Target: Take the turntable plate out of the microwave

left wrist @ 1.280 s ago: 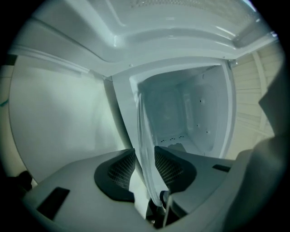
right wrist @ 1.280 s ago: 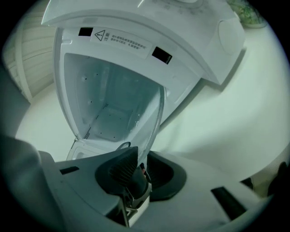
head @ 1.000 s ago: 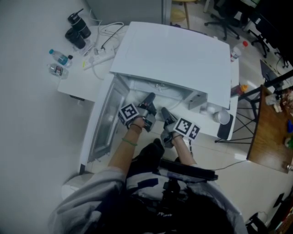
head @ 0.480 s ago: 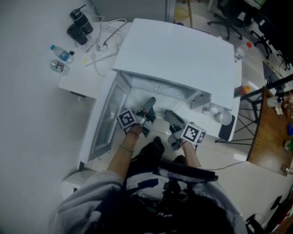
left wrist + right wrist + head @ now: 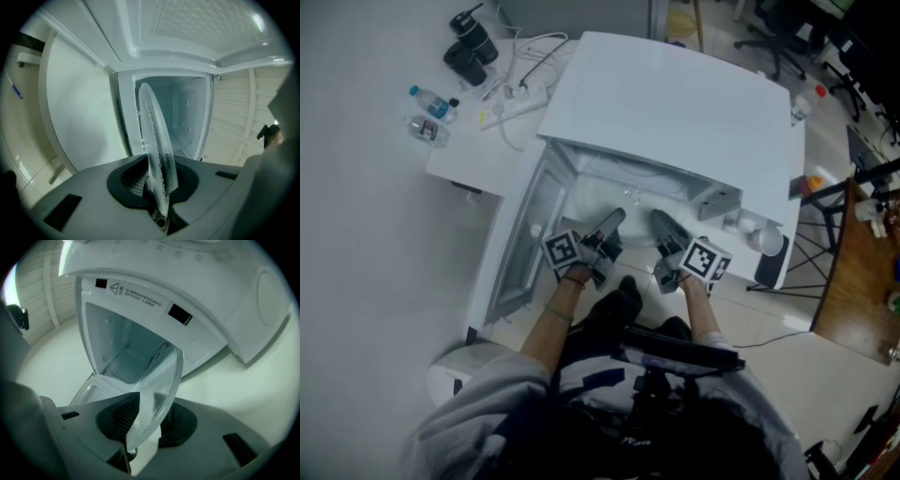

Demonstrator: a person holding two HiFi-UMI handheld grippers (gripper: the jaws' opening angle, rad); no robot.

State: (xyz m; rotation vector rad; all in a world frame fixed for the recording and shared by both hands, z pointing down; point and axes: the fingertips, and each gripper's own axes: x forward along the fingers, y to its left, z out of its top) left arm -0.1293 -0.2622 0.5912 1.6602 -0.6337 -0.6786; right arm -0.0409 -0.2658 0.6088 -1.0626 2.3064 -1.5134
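Observation:
The clear glass turntable plate (image 5: 636,228) hangs on edge in front of the open white microwave (image 5: 675,103), between my two grippers. My left gripper (image 5: 617,217) is shut on the plate's rim (image 5: 157,150), which stands upright between its pads and reaches toward the empty cavity (image 5: 183,117). My right gripper (image 5: 659,219) has the opposite rim (image 5: 159,385) between its jaws, which are closing. That rim leans on one pad, with a gap at the other. The cavity (image 5: 122,343) lies just beyond it.
The microwave door (image 5: 520,244) swings open to the left, close to my left arm. Water bottles (image 5: 427,103), a black flask (image 5: 469,47) and a power strip with cables (image 5: 516,89) lie on the white table behind. A wooden desk (image 5: 862,281) stands at the right.
My left gripper has drawn the plate a little out from the cavity and upward. The right gripper has stayed nearly in place and rolled slightly.

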